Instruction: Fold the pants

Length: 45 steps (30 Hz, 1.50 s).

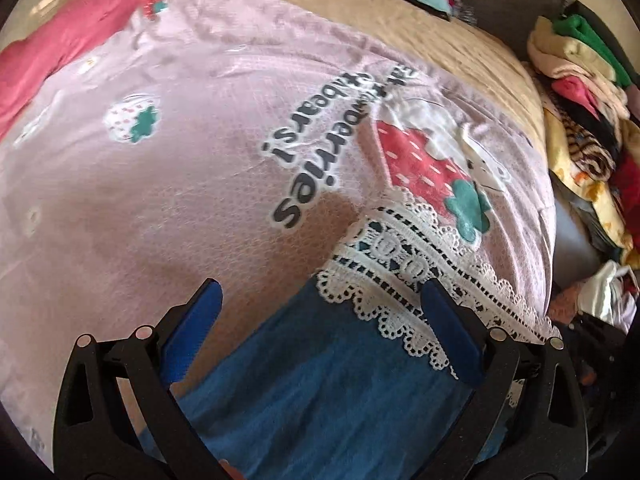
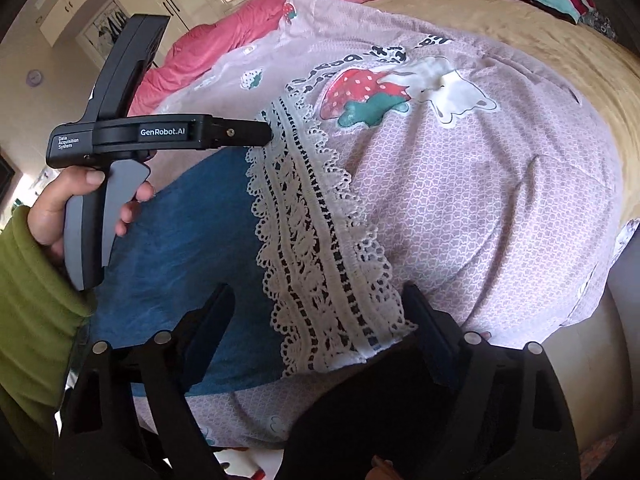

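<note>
- Blue pants with a white lace hem lie on a pink strawberry-print blanket.
- Left gripper gapes wide over the hem, gripping nothing.
- Right gripper likewise straddles the lace, pads apart.

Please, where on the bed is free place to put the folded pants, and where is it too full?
Free: the pink sheet between the red quilt and the lace hem of the blue pants; also the tan cover beyond the strawberry print. Crowded: the clothes pile at the bed's far side in the left view.
</note>
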Motion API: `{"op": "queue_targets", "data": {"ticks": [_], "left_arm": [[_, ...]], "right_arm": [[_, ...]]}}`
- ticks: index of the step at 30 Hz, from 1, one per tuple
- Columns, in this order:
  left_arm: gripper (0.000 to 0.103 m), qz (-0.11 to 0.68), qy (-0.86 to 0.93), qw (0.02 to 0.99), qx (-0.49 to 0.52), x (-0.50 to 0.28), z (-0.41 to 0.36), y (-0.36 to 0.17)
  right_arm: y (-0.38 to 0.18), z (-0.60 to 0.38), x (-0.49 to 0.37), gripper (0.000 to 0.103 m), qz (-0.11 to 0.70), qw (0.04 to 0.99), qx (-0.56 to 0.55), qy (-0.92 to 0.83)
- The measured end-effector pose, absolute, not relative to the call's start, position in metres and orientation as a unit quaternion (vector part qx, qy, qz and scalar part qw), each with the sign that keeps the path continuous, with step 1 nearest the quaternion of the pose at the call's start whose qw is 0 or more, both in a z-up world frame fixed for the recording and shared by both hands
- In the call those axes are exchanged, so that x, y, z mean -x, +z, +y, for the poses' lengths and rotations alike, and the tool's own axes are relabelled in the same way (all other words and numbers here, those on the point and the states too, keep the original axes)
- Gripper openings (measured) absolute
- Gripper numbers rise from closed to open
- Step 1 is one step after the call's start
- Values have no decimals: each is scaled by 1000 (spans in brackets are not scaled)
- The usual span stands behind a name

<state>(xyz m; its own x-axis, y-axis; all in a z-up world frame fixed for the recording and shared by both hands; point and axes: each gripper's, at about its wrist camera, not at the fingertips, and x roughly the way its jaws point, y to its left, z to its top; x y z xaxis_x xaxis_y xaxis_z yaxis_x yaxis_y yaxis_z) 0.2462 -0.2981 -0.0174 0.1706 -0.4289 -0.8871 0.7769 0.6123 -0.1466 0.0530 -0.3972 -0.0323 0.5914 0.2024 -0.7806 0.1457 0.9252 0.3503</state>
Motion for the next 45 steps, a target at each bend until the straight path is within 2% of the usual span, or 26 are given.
{"op": "queue_targets", "data": {"ticks": [1, 3, 5, 9, 11, 14, 16, 18, 19, 21, 24, 32, 37, 45], "left_arm": [[85, 505, -416, 738, -169, -246, -298, -21], [63, 515, -433, 723, -157, -245, -300, -26], [54, 511, -449, 717, -152, -241, -299, -24], [53, 497, -470, 711, -162, -235, -296, -20], [54, 498, -471, 709, -166, -234, -297, -22], [64, 502, -467, 710, -158, -239, -300, -27], [64, 504, -468, 710, -150, -241, -304, -31], [49, 501, -475, 710, -141, -238, -305, -31], [48, 499, -476, 711, -140, -237, -304, -29], [28, 499, -466, 716, -142, -234, -303, -28], [17, 500, -464, 721, -124, -235, -295, -22], [14, 479, -468, 738, -76, -225, -263, 4], [14, 449, -476, 755, -36, -218, -213, 35], [17, 443, -437, 783, 17, -213, -121, 37]], "right_arm": [[-33, -396, -55, 76, 453, 871, -187, 13], [-32, -396, -54, 59, 447, 876, -182, 5], [-31, -399, -49, 52, 436, 879, -190, 6], [-30, -405, -43, 35, 416, 883, -215, 24], [-30, -404, -45, 33, 417, 882, -217, 32], [-36, -403, -53, 36, 439, 870, -221, 48], [-36, -400, -56, 37, 445, 868, -215, 50], [-37, -399, -59, 36, 446, 867, -217, 56], [-37, -400, -59, 34, 445, 866, -221, 60], [-37, -402, -59, 24, 435, 866, -236, 71], [-35, -401, -58, 23, 424, 868, -241, 90], [-15, -397, -47, 23, 361, 885, -253, 151], [17, -355, -36, 23, 311, 891, -236, 230], [27, -262, -60, 23, 337, 877, -154, 305]]}}
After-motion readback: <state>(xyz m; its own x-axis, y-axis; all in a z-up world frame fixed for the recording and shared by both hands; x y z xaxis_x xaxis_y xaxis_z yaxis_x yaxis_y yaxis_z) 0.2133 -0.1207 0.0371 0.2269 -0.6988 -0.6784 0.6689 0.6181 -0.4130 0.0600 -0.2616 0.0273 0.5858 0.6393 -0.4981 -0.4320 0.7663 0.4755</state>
